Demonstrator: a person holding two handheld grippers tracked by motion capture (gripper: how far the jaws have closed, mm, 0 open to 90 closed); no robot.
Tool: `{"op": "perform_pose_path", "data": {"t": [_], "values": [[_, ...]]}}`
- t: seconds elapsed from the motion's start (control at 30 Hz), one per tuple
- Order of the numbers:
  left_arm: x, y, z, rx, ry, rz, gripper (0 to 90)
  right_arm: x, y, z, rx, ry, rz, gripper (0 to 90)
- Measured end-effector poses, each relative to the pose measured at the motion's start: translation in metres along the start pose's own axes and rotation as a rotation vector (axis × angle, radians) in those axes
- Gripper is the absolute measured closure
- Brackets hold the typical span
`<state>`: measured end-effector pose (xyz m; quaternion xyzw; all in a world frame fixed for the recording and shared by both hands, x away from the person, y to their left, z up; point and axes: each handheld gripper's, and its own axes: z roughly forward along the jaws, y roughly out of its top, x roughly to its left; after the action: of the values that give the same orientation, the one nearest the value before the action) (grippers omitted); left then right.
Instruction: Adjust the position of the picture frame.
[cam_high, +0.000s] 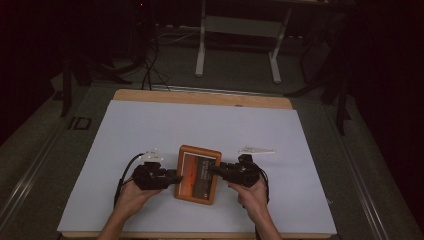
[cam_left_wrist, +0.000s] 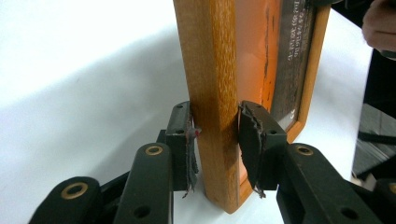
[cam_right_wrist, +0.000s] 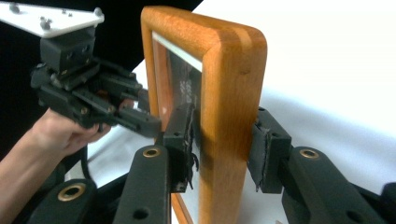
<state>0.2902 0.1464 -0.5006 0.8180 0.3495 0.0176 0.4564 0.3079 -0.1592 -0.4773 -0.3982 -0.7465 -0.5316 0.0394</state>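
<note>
Wooden picture frame (cam_high: 198, 174), orange-brown wood, glass front with an orange and dark printed insert, sits near the front middle of the table (cam_high: 150, 125) on its white cover, between both tools. In the high view it looks slightly lifted or tilted; can't tell for sure whether the lower edge touches the cover.

Left tool (cam_high: 172, 176) clamped on the frame's left side rail. Left gripper view: left tool (cam_left_wrist: 216, 140) has one pad on the back face and one on the glass side, both pressing on the wood.

Right tool (cam_high: 214, 170) on the frame's right side rail. Right gripper view: right tool (cam_right_wrist: 224, 147) straddles the rail; the left pad touches the front by the glass, the right pad sits just beside or barely on the outer face, contact there not clear. Treating it as gripping the frame.

Each tool is held by a hand coming in from the bottom edge: left hand (cam_high: 131, 197), right hand (cam_high: 252, 195). A cable trails from the left tool.

Beyond the table: dark floor, white table legs (cam_high: 237, 45), cables.
</note>
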Motion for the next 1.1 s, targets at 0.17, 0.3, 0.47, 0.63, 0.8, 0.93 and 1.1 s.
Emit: {"op": "perform_pose_path", "data": {"t": [0.17, 0.3, 0.47, 0.63, 0.8, 0.93, 1.1], "values": [[-0.006, 0.004, 0.011, -0.035, 0.009, -0.023, 66.6, -0.004, 0.006, -0.011, -0.03, -0.039, -0.027, 62.3], [-0.011, 0.007, 0.016, -0.051, 0.036, -0.032, 66.3, -0.006, 0.011, -0.014, -0.05, -0.057, -0.044, 61.8], [-0.018, 0.01, 0.024, -0.05, 0.086, -0.051, 65.6, -0.013, 0.012, -0.013, -0.055, -0.079, -0.045, 60.7], [-0.023, 0.012, 0.03, -0.057, 0.121, -0.079, 65.3, -0.022, 0.015, -0.012, -0.056, -0.083, -0.038, 59.6], [-0.024, 0.012, 0.035, -0.067, 0.143, -0.091, 64.8, -0.037, 0.016, -0.007, -0.043, -0.069, 0.003, 57.7], [-0.024, 0.013, 0.039, -0.065, 0.155, -0.091, 63.2, -0.047, 0.015, -0.004, -0.038, -0.058, 0.039, 56.7], [-0.019, 0.014, 0.044, -0.057, 0.143, -0.12, 61.3, -0.055, 0.016, 0.0, -0.023, -0.051, 0.062, 56.3]]}}
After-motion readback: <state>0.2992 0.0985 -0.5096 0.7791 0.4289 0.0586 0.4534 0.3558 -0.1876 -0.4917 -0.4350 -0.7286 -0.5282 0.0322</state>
